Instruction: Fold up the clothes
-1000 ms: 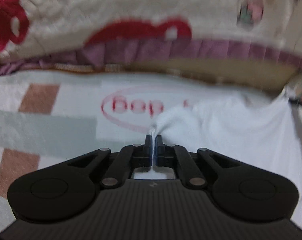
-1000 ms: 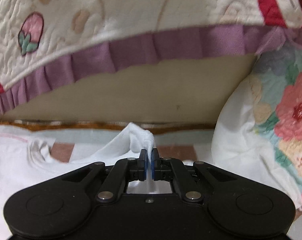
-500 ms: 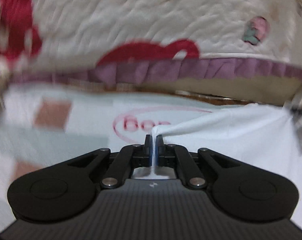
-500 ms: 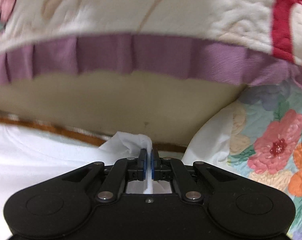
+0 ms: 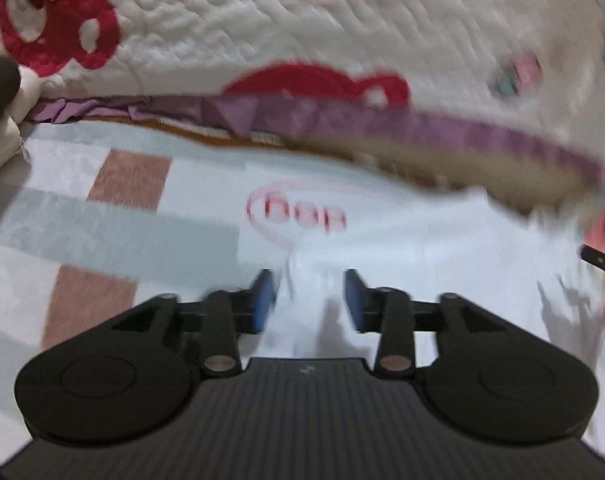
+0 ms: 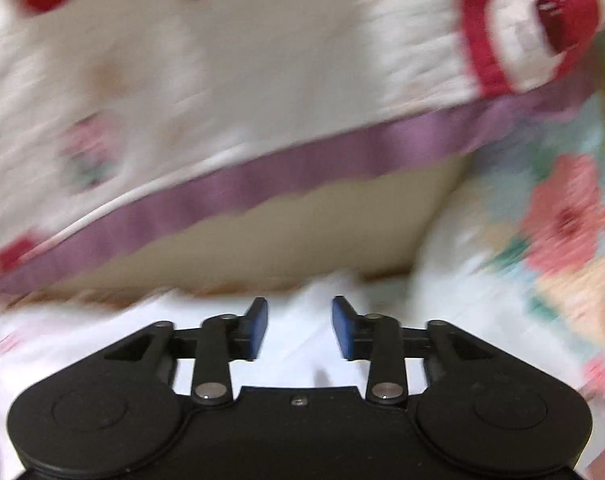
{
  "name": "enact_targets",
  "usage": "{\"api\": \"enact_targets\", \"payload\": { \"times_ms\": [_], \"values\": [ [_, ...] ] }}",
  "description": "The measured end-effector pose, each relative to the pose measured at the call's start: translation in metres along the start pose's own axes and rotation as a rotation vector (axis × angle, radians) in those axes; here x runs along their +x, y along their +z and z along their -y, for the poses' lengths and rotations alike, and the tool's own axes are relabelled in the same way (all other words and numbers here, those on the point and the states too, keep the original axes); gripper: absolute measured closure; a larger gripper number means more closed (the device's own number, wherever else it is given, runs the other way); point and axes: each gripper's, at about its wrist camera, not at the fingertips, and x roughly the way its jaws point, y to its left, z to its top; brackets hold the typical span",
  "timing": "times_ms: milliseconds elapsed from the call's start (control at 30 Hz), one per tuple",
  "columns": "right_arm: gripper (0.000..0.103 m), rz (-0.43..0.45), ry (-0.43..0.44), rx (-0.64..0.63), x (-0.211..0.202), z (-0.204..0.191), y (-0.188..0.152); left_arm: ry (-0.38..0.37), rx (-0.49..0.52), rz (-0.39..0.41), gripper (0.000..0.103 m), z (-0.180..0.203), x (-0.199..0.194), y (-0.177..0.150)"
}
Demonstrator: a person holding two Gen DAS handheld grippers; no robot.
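A white garment [image 5: 442, 248] with a red oval print [image 5: 302, 214] lies spread on a patchwork mat. My left gripper [image 5: 309, 298] stands open just above it, its blue pads [image 5: 262, 300] apart with a ridge of white cloth lying between them, not pinched. In the right wrist view the same white garment [image 6: 298, 340] lies under my right gripper [image 6: 299, 328], which is open too, with loose cloth below its pads. Both views are blurred by motion.
A cream quilted cover with red motifs and a purple frill [image 5: 382, 124] hangs over a tan base [image 6: 302, 236] straight ahead. A floral pillow [image 6: 562, 224] sits to the right. The mat [image 5: 114, 216] of grey, white and brown blocks stretches left.
Both grippers were shut on corners of the white garment; now both have opened and let the cloth drop onto the mat. Both cameras have shifted, blurring the views.
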Motion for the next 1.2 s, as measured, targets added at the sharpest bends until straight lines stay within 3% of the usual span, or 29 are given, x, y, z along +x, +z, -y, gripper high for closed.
{"api": "enact_targets", "payload": {
  "times_ms": [100, 233, 500, 633, 667, 700, 733, 833, 900, 967, 1100, 1167, 1200],
  "values": [
    [0.056, -0.040, 0.165, -0.044, -0.020, -0.038, -0.033, 0.002, 0.089, -0.031, 0.056, 0.001, -0.020, -0.021],
    [0.051, -0.093, 0.382, -0.104, -0.046, -0.089, -0.077, -0.001, 0.065, -0.080, 0.053, -0.010, -0.034, -0.042],
    [0.041, -0.072, 0.476, -0.410, -0.078, -0.181, -0.087, -0.086, 0.024, -0.231, 0.053, -0.010, -0.020, -0.065],
    [0.041, -0.054, 0.413, -0.521, -0.091, -0.207, -0.103, 0.000, 0.087, -0.241, 0.056, 0.000, -0.009, -0.067],
    [0.041, -0.057, 0.406, -0.504, -0.090, -0.209, -0.104, 0.013, 0.127, -0.225, 0.069, 0.004, -0.008, -0.066],
    [0.041, -0.060, 0.398, -0.487, -0.089, -0.210, -0.106, 0.026, 0.166, -0.210, 0.097, 0.009, -0.008, -0.065],
    [0.041, -0.058, 0.385, -0.463, -0.089, -0.210, -0.108, 0.037, 0.204, -0.189, 0.097, 0.015, -0.009, -0.064],
    [0.041, -0.031, 0.351, -0.424, -0.087, -0.213, -0.109, 0.184, 0.280, -0.017, 0.098, 0.026, -0.030, -0.059],
    [0.042, -0.010, 0.338, -0.447, -0.087, -0.219, -0.108, 0.378, 0.388, 0.189, 0.098, 0.037, -0.055, -0.053],
    [0.043, -0.011, 0.333, -0.479, -0.089, -0.222, -0.110, 0.468, 0.448, 0.353, 0.098, 0.042, -0.078, -0.051],
    [0.050, -0.020, 0.314, -0.483, -0.089, -0.218, -0.114, 0.406, 0.473, 0.321, 0.097, 0.046, -0.085, -0.060],
    [0.061, -0.026, 0.304, -0.476, -0.089, -0.215, -0.116, 0.375, 0.486, 0.305, 0.097, 0.048, -0.088, -0.065],
    [0.073, -0.025, 0.294, -0.471, -0.088, -0.213, -0.116, 0.360, 0.492, 0.297, 0.097, 0.049, -0.089, -0.067]
  ]
}}
